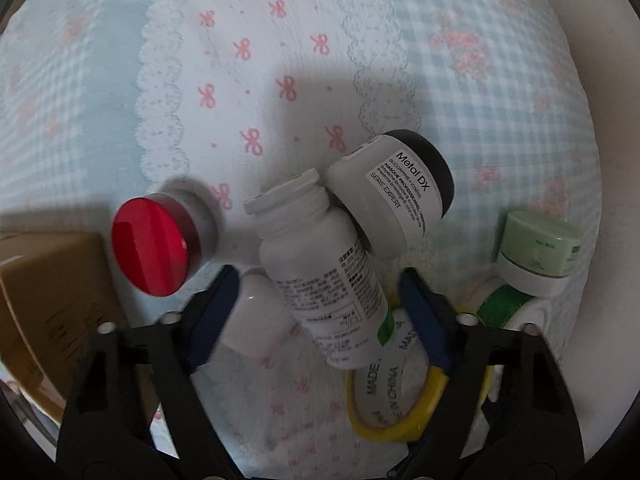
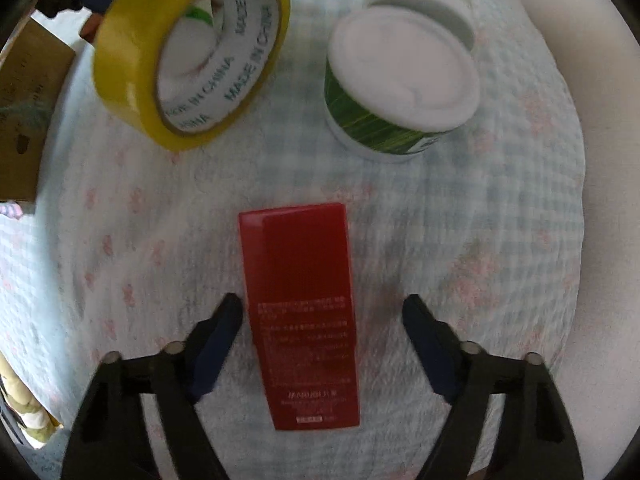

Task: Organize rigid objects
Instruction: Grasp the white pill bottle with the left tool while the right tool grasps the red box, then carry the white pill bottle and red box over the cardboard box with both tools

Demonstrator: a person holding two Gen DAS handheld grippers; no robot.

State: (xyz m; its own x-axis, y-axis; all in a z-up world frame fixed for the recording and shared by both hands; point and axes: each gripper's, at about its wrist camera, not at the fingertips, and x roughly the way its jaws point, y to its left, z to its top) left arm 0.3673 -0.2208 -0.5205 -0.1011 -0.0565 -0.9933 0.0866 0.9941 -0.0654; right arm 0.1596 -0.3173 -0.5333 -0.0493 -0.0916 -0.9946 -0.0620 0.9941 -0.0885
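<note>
Left hand-held gripper (image 1: 320, 276) hung part-open over a white pill bottle (image 1: 320, 276) lying between its blue pads, neither pad clearly touching. Right hand-held gripper (image 2: 322, 306) was likewise part-open around a flat red box (image 2: 300, 312) on the patterned cloth (image 2: 120, 260), left pad just beside its edge, right pad apart.

"Metal DX" and "SERIE EXPERT" stand on the black-lidded jar's (image 1: 394, 196) label; "MADE IN CHINA" repeats inside the yellow tape roll (image 2: 192, 52).
</note>
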